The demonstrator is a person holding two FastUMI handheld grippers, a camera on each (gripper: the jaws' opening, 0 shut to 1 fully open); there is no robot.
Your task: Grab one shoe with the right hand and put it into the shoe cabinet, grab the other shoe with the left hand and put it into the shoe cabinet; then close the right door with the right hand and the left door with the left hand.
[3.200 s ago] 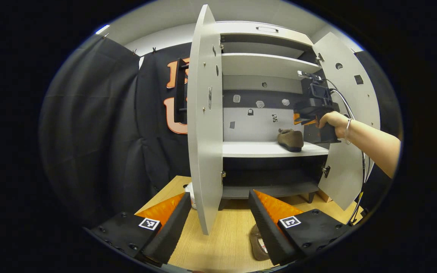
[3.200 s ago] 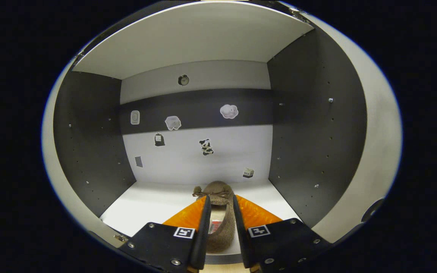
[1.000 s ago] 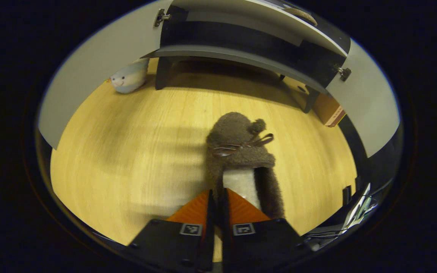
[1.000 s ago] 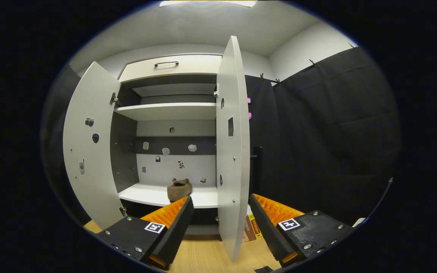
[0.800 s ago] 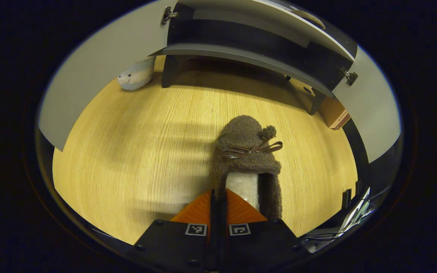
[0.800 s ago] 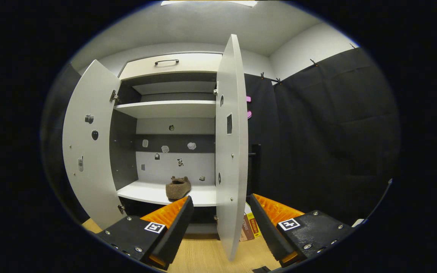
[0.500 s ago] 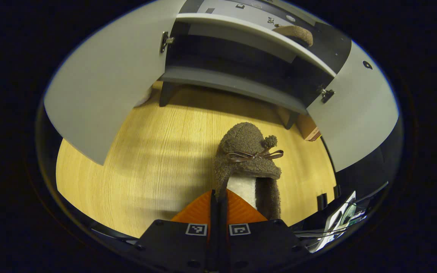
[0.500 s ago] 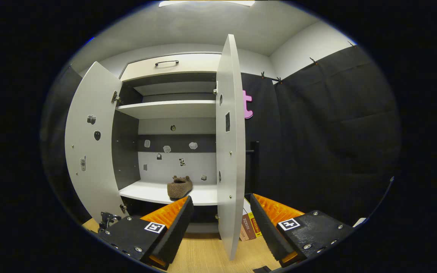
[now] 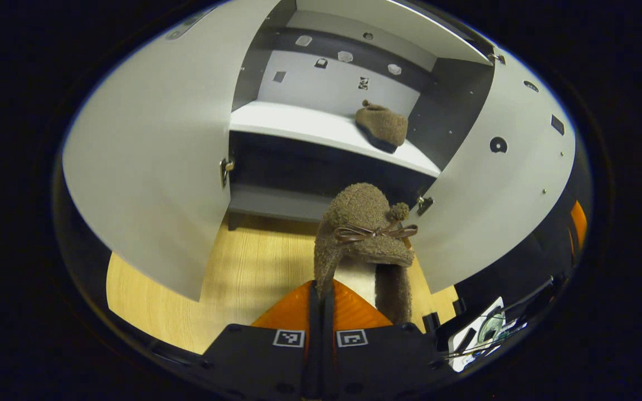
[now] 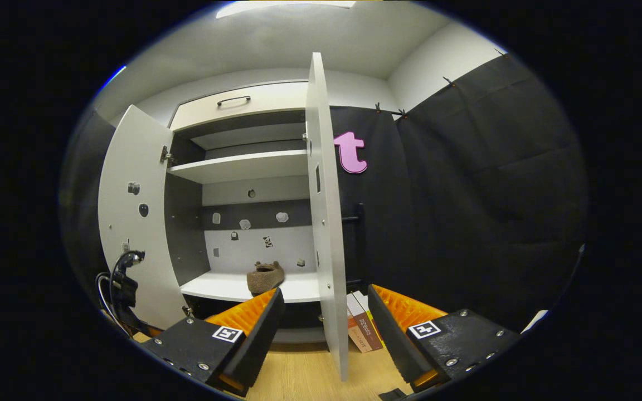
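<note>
Fuzzy brown shoe (image 9: pixel 363 234) apparently pinched by left gripper (image 9: pixel 321 312); right gripper (image 10: pixel 321 323) agape.

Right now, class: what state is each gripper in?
Left gripper: shut on the brown shoe, pinching its side wall.
Right gripper: open, holding nothing, facing the right door.

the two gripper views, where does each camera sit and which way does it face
Left gripper view: rides on the left tongs, which are shut on the held shoe, looking up into the open shoe cabinet.
Right gripper view: rides on the right tongs, which are open, facing the cabinet past the edge of its right door.
Both views show the shelved shoe and both open doors.
</note>
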